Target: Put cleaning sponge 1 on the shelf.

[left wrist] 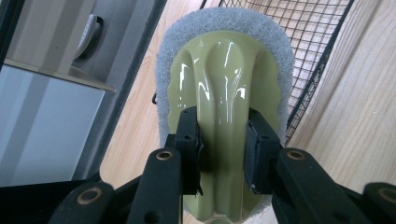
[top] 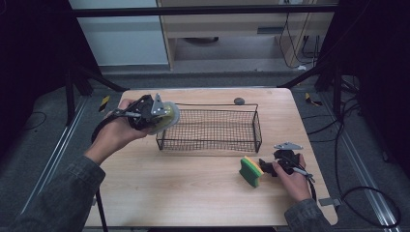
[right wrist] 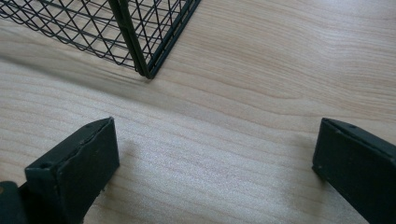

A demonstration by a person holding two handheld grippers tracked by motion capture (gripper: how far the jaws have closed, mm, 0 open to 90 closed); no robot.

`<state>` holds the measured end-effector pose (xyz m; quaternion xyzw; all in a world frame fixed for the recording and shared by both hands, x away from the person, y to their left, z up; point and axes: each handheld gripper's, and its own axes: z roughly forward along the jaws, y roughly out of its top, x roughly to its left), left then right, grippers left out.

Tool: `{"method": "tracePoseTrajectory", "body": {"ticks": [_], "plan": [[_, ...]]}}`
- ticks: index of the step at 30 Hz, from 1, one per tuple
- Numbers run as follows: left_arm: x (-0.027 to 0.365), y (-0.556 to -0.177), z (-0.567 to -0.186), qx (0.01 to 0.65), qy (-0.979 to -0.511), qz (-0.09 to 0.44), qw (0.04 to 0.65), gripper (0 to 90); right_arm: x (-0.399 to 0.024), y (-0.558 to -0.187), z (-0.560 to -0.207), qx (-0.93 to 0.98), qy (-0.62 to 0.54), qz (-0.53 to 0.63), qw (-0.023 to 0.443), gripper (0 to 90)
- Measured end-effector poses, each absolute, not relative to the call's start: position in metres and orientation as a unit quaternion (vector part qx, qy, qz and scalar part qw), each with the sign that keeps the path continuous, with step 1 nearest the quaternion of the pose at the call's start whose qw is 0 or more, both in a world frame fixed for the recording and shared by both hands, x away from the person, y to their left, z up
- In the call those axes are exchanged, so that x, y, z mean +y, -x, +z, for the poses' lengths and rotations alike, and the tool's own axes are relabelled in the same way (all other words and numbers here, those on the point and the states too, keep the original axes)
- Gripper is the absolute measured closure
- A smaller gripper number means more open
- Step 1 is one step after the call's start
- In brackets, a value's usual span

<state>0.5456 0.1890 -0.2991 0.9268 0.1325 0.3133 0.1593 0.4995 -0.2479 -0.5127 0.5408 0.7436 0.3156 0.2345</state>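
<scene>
Left gripper (left wrist: 223, 144) clenched on round green plastic scrubber (left wrist: 224, 88), beside black wire basket (top: 208, 129). Next: over, then drop. Right gripper (right wrist: 215, 168) released.

Scrubbing pad with handle (left wrist: 224, 107) — an olive-green glossy plastic grip, ridged along its middle, backed by a pale grey-white fibrous pad whose fuzzy rim shows all round it. It is held off the table, clamped at the narrow ridge of its handle, above the table's far-left corner and just outside the left end of the wire basket (top: 209, 129). In the high view the pad (top: 167, 116) stands on edge — its scrubbing face turned toward the basket.
</scene>
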Motion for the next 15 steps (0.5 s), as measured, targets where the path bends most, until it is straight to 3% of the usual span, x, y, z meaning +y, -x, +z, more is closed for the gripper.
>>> {"method": "tracePoseTrajectory", "body": {"ticks": [15], "plan": [[0.171,-0.564,-0.307,0.103,-0.924,0.344,0.135,70.4,-0.251,-0.495,-0.513,0.741,-0.543,0.317,0.233,0.7]]}}
